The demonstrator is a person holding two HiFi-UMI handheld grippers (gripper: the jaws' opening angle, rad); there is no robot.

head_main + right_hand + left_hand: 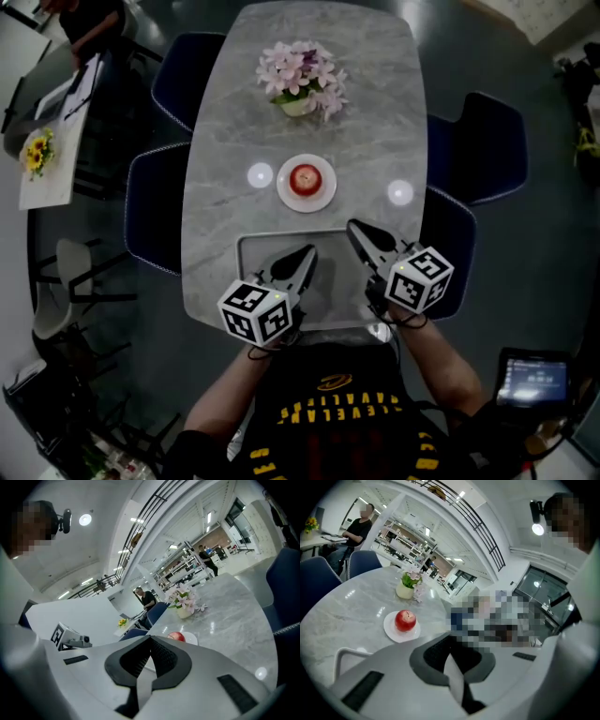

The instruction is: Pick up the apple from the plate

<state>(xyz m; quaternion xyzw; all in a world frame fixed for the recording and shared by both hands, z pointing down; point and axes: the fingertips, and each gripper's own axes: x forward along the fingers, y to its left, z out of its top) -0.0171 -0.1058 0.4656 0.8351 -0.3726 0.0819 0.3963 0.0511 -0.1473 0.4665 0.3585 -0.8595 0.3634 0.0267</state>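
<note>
1. The glossy red round apple is seated at the centre of a small white round plate, mid-way along the grey marble-look counter.
2. The left gripper and right gripper are held over a grey rectangular tray, well apart from the apple. Jaws are closed together on both, nothing held.
3. The jaws should be opened wider than the apple before the approach. The right gripper looks slightly nearer.
4. The grip is best taken across the widest part. The skin is smooth and curved, so a high pinch would likely slip.
5. The plate looks slick on polished stone, so a nudge may slide it.
</note>
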